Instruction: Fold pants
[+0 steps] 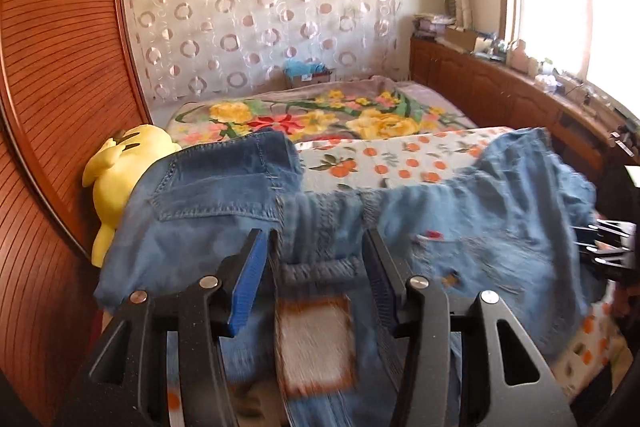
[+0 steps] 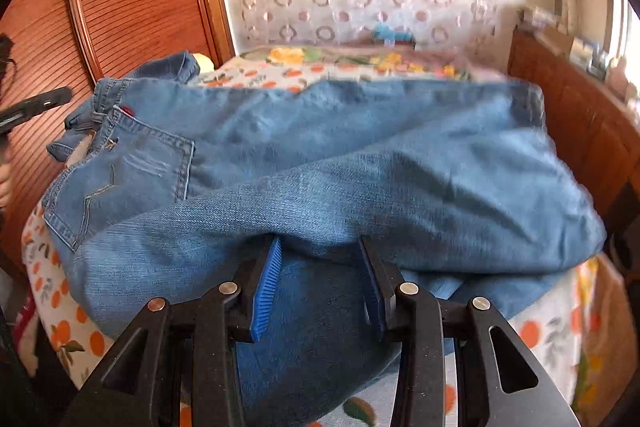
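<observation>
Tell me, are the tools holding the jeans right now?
No. The left tool and the right tool both stand open over the jeans, pads not pressing the cloth. Nothing is held.

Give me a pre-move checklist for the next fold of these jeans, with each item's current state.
1. Left gripper free of the cloth: ok, jaws stand apart over the waistband, pads not pressing.
2. Right gripper free: ok, jaws apart, denim between them but not pinched.
3. Jeans folded over: ok, one layer lies across the other.
4. Fold flat: not ok, the cloth bulges and wrinkles.
5. Jeans fully on the bed: cannot tell, the near edge is hidden by the grippers.
6. Yellow plush toy clear of the jeans: not ok, denim lies against it.
</observation>
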Motion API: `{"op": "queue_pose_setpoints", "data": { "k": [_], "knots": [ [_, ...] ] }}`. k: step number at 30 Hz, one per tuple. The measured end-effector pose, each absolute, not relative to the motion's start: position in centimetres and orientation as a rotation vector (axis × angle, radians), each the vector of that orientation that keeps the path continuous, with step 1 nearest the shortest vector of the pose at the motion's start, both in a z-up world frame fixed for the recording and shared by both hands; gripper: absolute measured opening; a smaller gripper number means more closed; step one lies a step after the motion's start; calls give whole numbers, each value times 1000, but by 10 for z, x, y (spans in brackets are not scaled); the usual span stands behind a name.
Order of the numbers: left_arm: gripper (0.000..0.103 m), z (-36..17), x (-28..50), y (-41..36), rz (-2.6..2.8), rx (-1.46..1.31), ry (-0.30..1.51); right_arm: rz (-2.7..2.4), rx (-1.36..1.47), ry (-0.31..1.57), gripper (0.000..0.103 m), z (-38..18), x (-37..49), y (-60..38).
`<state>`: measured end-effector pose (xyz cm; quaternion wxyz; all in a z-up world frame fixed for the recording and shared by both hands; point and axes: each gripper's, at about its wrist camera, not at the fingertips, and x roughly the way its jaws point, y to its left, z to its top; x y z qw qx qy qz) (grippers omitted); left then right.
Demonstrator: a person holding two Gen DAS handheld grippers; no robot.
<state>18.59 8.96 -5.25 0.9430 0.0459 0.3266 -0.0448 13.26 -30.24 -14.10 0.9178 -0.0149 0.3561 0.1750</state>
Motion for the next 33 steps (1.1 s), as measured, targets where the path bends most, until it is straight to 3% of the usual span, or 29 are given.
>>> {"op": "queue_pose_setpoints", "data": {
  "k": [9,12,13,14,16,21,30,33],
  "knots": [
    [49,-68,223,100,-106,78,718,349,-19,727,40,-140,135,-308],
    [34,-63,227,99,-159,63,731,344,-25,725,40,-141,134,-306],
    [22,-62,228,98,-160,66,735,346,-22,725,40,-141,134,-307],
    [15,-61,228,97,-155,74,736,349,-18,725,40,-141,134,-308],
    [13,-55,225,95,-147,81,729,351,-14,724,40,-142,134,-310],
    [12,-31,215,113,-31,41,643,345,-7,719,40,-141,132,-314],
    [13,-38,214,114,-6,34,675,338,-1,718,40,-143,130,-319],
    [20,-31,205,110,-27,7,659,337,-3,720,40,-142,130,-319]
  ]
}}
